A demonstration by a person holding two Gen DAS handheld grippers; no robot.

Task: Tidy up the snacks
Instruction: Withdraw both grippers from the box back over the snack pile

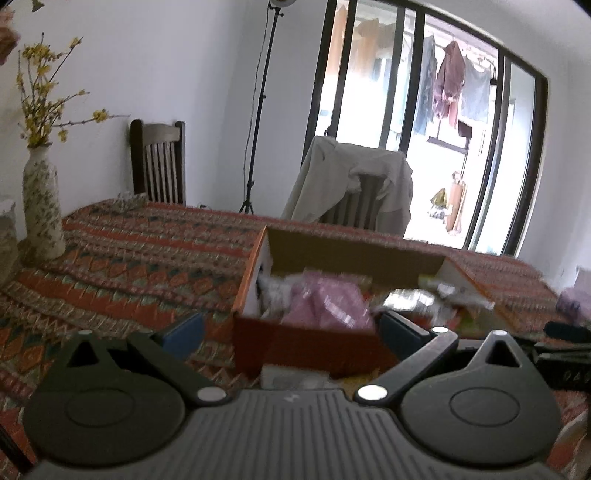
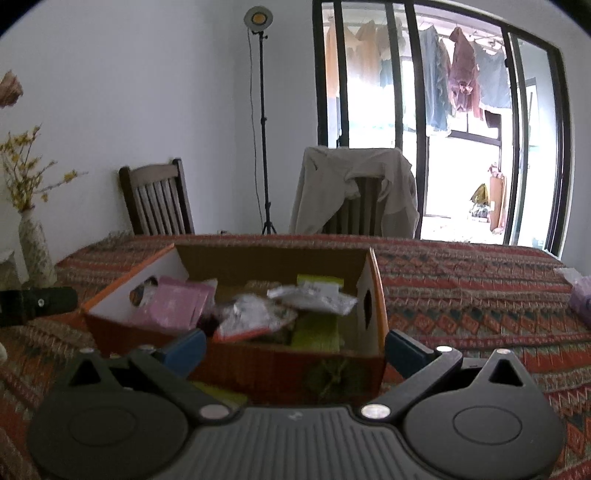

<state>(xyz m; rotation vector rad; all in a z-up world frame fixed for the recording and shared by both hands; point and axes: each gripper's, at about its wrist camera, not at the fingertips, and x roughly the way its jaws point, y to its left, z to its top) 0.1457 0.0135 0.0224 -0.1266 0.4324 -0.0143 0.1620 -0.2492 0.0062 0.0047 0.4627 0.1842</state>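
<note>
Left wrist view: the left gripper (image 1: 291, 326) hangs wide open and empty, just short of the near wall of the orange cardboard box (image 1: 310, 350). A pink snack packet (image 1: 325, 302) lies straight ahead inside, blurred.

Right wrist view: the right gripper (image 2: 295, 345) is equally wide and empty, facing the box's (image 2: 280, 365) long near side, probably nearer the silver packets (image 2: 255, 314). The box sits mid-tablecloth (image 2: 461, 295).

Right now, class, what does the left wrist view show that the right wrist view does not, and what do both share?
Only the left wrist view shows a pale packet before the box. Only the right shows the lamp head and a purple bag. Both share the orange box, pink packet, vase and draped chair.
</note>
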